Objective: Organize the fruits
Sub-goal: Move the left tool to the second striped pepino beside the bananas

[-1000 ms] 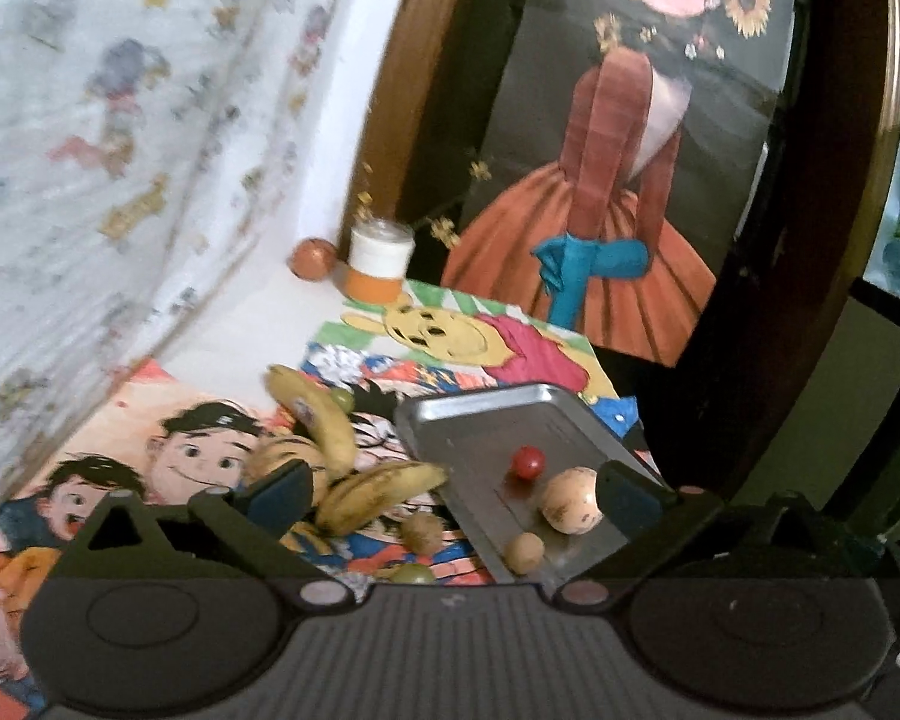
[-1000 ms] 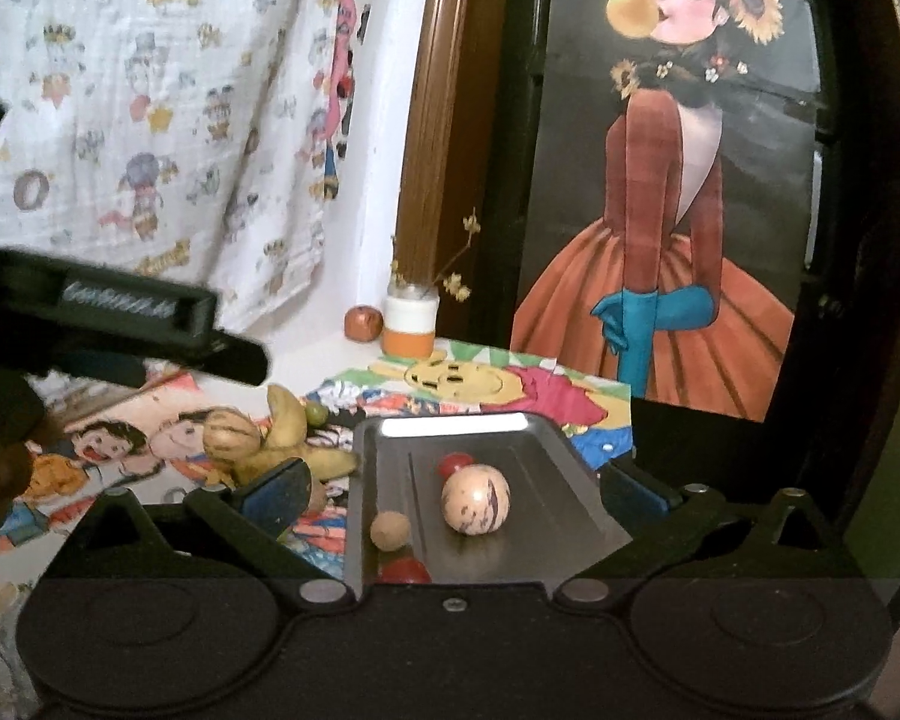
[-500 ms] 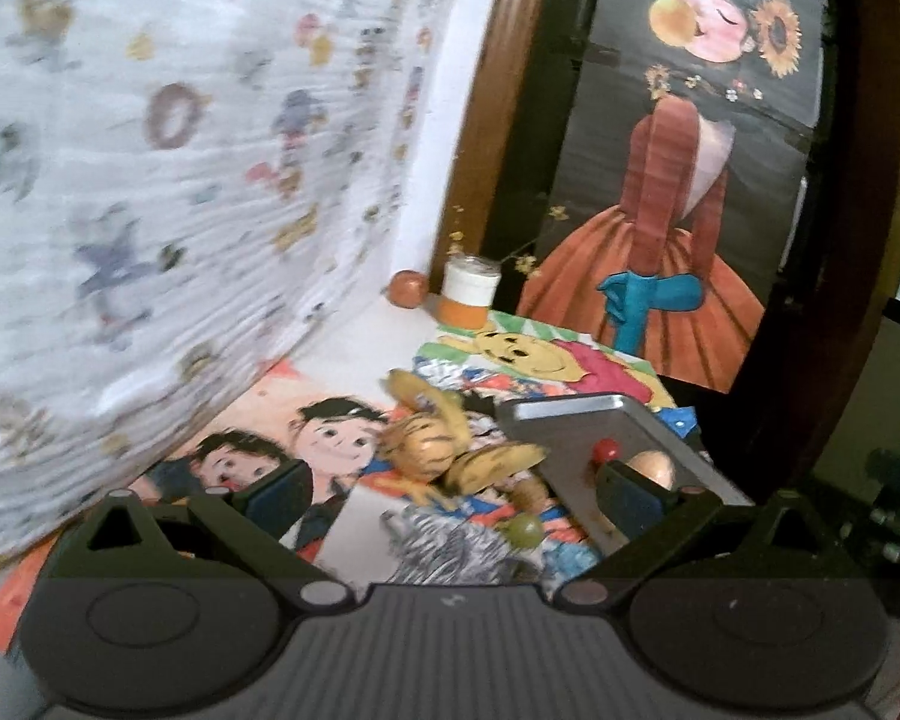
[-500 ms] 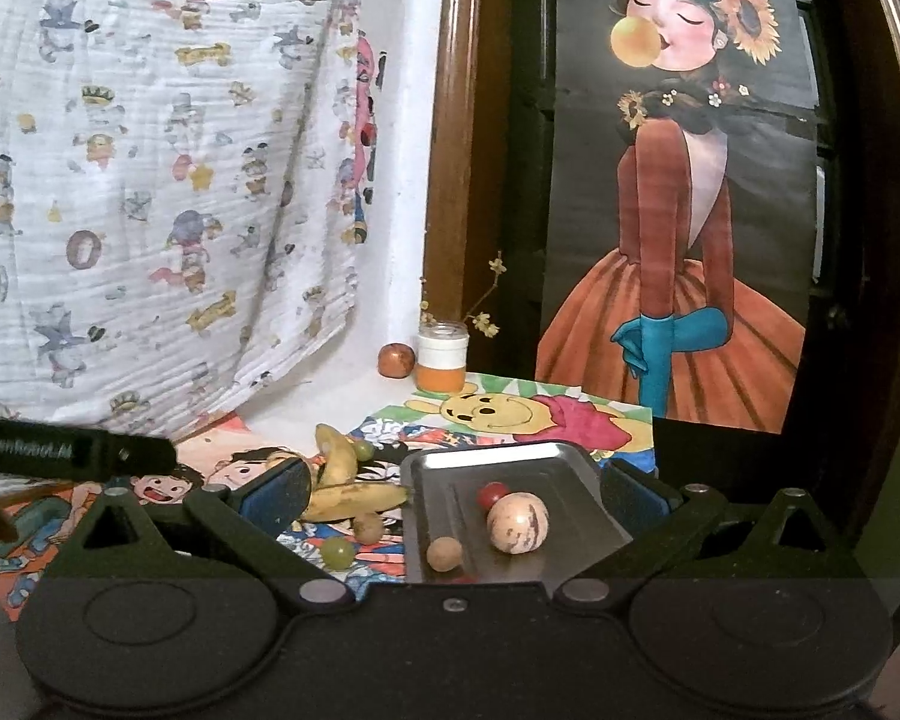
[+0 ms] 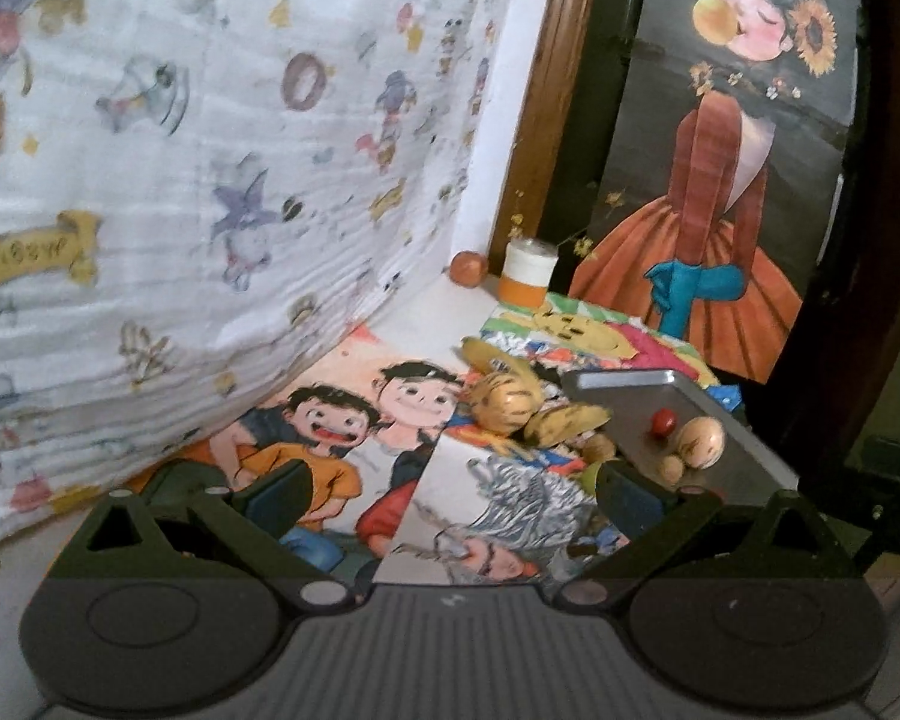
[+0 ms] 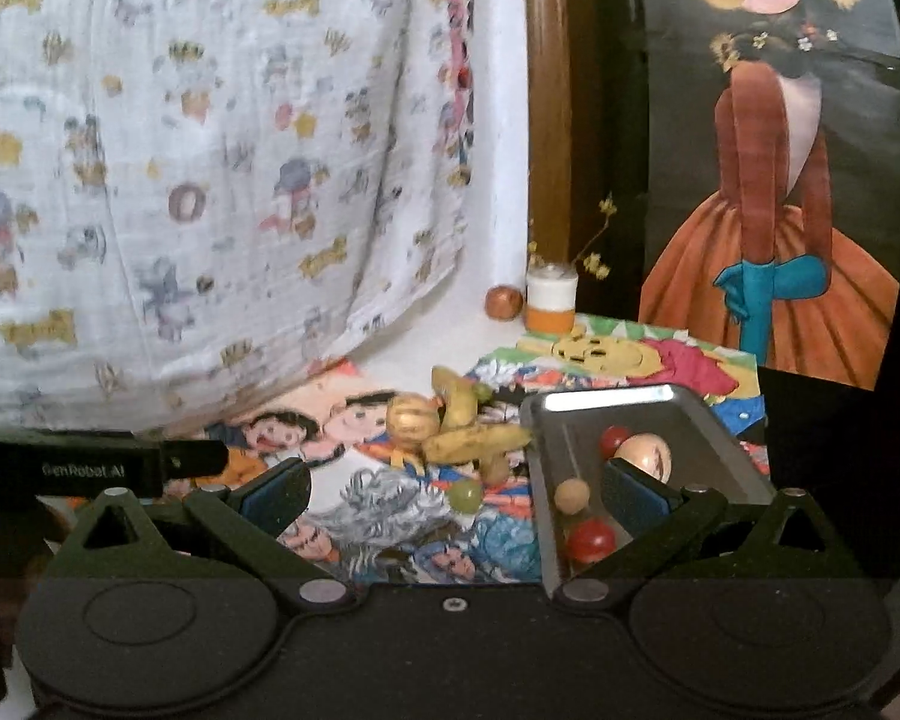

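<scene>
A metal tray [image 6: 705, 420] [image 5: 744, 450] lies on the cartoon-printed mat. It holds a pale striped round fruit [image 6: 645, 455] [image 5: 701, 443], two red fruits [image 6: 590, 540] [image 5: 664, 420] and a small tan ball [image 6: 571, 493] [image 5: 671, 468]. Left of the tray lie two bananas [image 6: 474, 441] [image 5: 564, 423], a striped yellow melon [image 6: 413, 420] [image 5: 504, 405], a brown fruit [image 6: 498, 469] and a green fruit [image 6: 465, 495]. My left gripper [image 5: 450, 495] is open, well back from the pile. My right gripper [image 6: 450, 495] is open too, nothing between its fingers.
A white and orange jar [image 6: 551, 297] and a small reddish-brown fruit [image 6: 504, 302] stand at the back by the wooden frame. A printed white cloth [image 6: 210, 180] hangs on the left. A poster of a girl [image 6: 774, 180] covers the back right. The left device [image 6: 96, 468] shows at left.
Both grippers have pulled back and away from the fruit pile and tray, which now look smaller and farther off. Both stay open and empty.
</scene>
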{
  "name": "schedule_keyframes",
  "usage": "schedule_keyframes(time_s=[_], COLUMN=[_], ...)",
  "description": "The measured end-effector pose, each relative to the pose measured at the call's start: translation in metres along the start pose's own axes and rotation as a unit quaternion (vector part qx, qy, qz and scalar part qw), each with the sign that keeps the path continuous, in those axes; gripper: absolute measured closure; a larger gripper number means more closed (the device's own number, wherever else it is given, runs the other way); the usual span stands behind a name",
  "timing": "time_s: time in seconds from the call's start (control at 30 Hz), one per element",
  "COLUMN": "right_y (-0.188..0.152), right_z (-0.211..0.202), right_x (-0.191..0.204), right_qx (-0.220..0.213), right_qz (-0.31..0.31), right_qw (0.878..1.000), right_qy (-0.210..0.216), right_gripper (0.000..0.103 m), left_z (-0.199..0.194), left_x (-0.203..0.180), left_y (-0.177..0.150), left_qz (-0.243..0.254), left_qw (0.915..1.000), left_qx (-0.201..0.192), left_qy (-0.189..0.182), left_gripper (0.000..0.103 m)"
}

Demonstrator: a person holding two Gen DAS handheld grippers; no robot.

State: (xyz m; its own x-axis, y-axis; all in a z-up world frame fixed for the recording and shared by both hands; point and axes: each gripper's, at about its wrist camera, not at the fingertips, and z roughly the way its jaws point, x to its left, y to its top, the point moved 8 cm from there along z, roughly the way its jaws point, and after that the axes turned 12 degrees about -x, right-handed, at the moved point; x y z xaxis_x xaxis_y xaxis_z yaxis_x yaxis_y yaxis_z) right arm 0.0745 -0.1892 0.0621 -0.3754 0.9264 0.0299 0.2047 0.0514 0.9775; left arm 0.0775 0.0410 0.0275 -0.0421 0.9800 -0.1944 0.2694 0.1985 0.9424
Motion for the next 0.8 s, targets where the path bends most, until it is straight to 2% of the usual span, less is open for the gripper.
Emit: schedule_keyframes(time_s=[0.3,0.47,0.6,0.8], right_y=[-0.023,-0.022,-0.013,-0.025], right_z=[0.028,0.053,0.078,0.104], right_x=[-0.004,-0.005,-0.014,-0.022], right_qx=[0.045,0.075,0.083,0.084], right_qz=[-0.006,0.024,0.054,-0.005], right_qw=[0.999,0.996,0.994,0.996], right_qy=[-0.003,0.043,0.046,0.018], right_gripper=[0.001,0.001,0.001,0.001], left_z=[0.026,0.048,0.067,0.099], left_x=[0.021,0.029,0.03,0.03], left_y=[-0.013,-0.015,-0.009,0.0], left_qz=[0.005,0.027,0.047,0.038], left_qw=[0.9992,0.998,0.9972,0.997], left_qx=[0.035,0.052,0.054,0.068], left_qy=[0.021,0.025,0.021,-0.002], left_gripper=[0.0,0.0,0.0,0.0])
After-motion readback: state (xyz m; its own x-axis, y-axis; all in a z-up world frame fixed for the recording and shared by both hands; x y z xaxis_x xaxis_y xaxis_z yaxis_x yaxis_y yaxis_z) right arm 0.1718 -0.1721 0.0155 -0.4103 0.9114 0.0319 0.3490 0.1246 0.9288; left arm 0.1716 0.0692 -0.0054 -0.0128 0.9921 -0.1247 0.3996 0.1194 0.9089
